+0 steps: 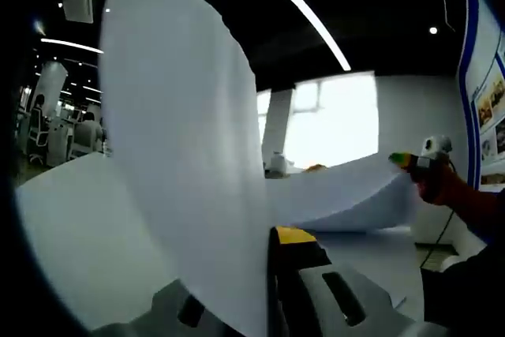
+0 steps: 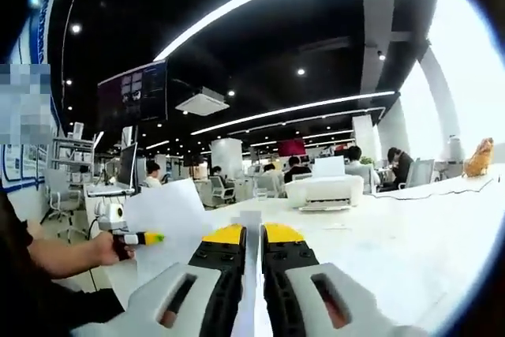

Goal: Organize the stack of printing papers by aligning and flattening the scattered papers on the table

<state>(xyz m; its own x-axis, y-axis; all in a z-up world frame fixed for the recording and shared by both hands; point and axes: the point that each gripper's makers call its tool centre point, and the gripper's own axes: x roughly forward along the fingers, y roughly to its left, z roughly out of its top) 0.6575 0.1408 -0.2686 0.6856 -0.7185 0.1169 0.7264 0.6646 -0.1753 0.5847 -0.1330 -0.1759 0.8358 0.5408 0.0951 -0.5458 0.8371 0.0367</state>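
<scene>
A large white paper sheet [image 1: 181,155] rises from between my left gripper's [image 1: 267,241] jaws and bends away to the right. It hides the left jaw, and the yellow-tipped right jaw presses against it. The sheet's far end is pinched by the other gripper [image 1: 417,162], held by a hand in a red sleeve. In the right gripper view, my right gripper [image 2: 252,233] is shut on the paper's thin edge [image 2: 251,274], seen edge-on. The sheet [image 2: 170,215] spreads to the left towards the left gripper [image 2: 140,238], which a hand holds. The paper is lifted off the white table [image 2: 394,242].
A white printer [image 2: 323,191] stands on the table behind my right gripper. People sit at desks with chairs [image 2: 222,189] further back. A bright window [image 1: 331,120] and a poster wall [image 1: 491,108] lie beyond the table [image 1: 379,250].
</scene>
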